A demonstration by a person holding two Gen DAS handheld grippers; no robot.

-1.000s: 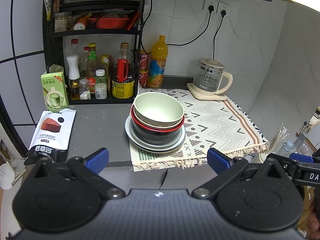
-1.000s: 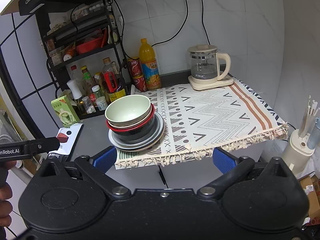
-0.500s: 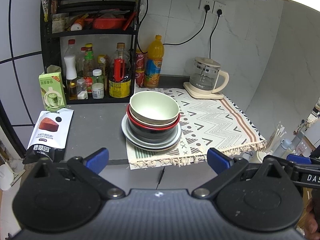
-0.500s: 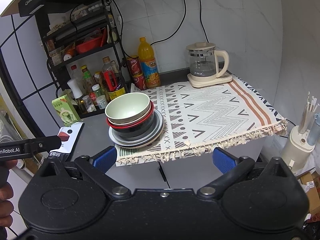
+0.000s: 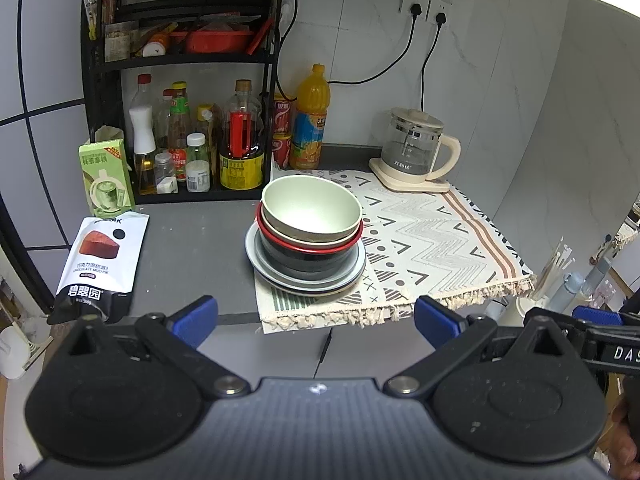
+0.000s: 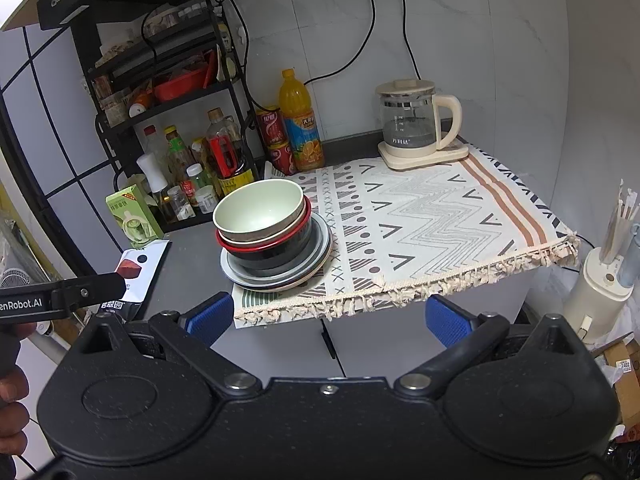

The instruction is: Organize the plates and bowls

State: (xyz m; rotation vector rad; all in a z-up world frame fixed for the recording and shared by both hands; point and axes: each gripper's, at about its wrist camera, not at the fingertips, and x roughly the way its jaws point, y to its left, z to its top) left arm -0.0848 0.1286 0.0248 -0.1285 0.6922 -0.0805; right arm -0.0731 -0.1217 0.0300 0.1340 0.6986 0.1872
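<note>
One stack of dishes stands at the left edge of the patterned mat (image 5: 424,236). On top is a pale green bowl (image 5: 310,210) (image 6: 258,210), nested in a red-rimmed black bowl (image 5: 308,254) (image 6: 272,252), on grey plates (image 5: 356,272) (image 6: 320,248). My left gripper (image 5: 316,318) is open and empty, back from the counter's front edge. My right gripper (image 6: 330,318) is also open and empty, short of the mat's fringe. In the right wrist view, the left gripper's arm (image 6: 60,294) shows at the left.
A black rack (image 5: 180,60) with bottles stands at the back left. An orange drink bottle (image 5: 310,120), red cans, a glass kettle (image 5: 414,152), a green carton (image 5: 106,178) and a snack pouch (image 5: 100,256) sit around the stack. A holder with straws (image 6: 600,280) stands right of the counter.
Both grippers have drawn back a little from the counter, so the stack looks slightly smaller and farther. The dishes have not moved, and both grippers stay open.
</note>
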